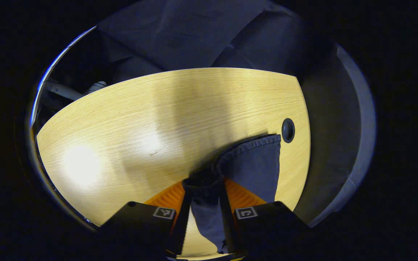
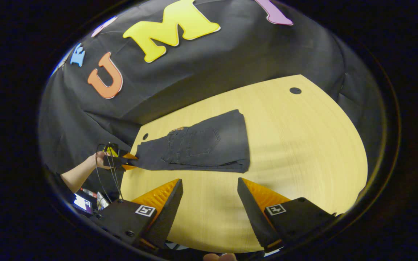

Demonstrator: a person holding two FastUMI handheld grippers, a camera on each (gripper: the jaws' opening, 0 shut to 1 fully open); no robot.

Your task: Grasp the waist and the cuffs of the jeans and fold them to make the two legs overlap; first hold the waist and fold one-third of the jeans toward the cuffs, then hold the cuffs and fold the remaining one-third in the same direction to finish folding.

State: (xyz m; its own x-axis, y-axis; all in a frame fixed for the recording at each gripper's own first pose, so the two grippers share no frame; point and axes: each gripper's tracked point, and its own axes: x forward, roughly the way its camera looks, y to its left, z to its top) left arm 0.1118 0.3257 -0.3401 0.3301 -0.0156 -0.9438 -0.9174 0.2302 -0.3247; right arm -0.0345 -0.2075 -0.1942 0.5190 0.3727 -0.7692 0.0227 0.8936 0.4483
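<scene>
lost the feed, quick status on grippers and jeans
Left gripper shut on jeans cuff. Right gripper open, apart from them. Jeans partly folded on table. Nothing in the way.

— What colour are the jeans [image 2: 209, 145]?
— Dark, a faded blue-black denim, paler along the stitched hem.
— And the bench [image 2: 303, 145]?
— Pale yellow wood with a fine straight grain, and a small black round grommet [image 1: 288, 130] set in it.
— The wall [image 2: 230, 61]?
— Black cloth.

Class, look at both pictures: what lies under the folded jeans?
The jeans lie flat on the wooden table, folded over themselves, so denim layers lie beneath the top one. The left gripper pinches one end. Anything beneath the cloth is covered.
</scene>
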